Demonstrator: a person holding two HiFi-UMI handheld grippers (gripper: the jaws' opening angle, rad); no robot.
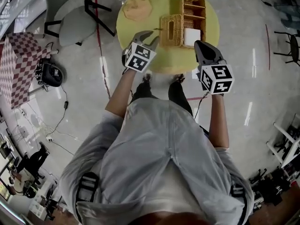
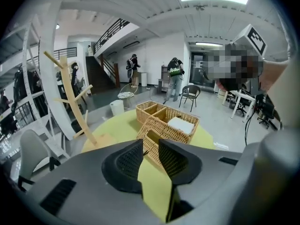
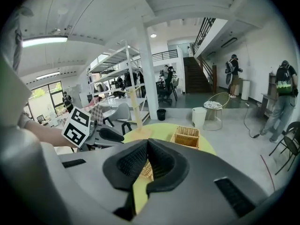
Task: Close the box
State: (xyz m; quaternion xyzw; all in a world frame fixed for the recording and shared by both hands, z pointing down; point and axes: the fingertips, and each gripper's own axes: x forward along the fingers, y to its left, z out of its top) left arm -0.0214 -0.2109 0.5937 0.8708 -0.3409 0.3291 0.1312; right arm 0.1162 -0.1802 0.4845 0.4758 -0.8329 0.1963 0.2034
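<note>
A wicker box [image 1: 193,9] with several compartments stands on the round yellow table [image 1: 140,32]. Its woven lid [image 1: 171,30], with a slot in it, lies tilted against the near side, and a white pad [image 1: 192,36] fills one compartment. My left gripper [image 1: 150,38] hovers just left of the lid, open, nothing between its jaws. In the left gripper view the lid [image 2: 154,136] sits right beyond the parted left gripper [image 2: 150,157]. My right gripper [image 1: 198,45] hangs at the box's near right corner. It is shut and empty in the right gripper view [image 3: 146,159].
A wooden branch stand [image 1: 136,6] rises at the table's far left. A grey chair [image 1: 75,18] and a checkered box [image 1: 18,64] stand on the floor to the left, a black chair [image 1: 290,41] to the right. Cables trail over the floor at left.
</note>
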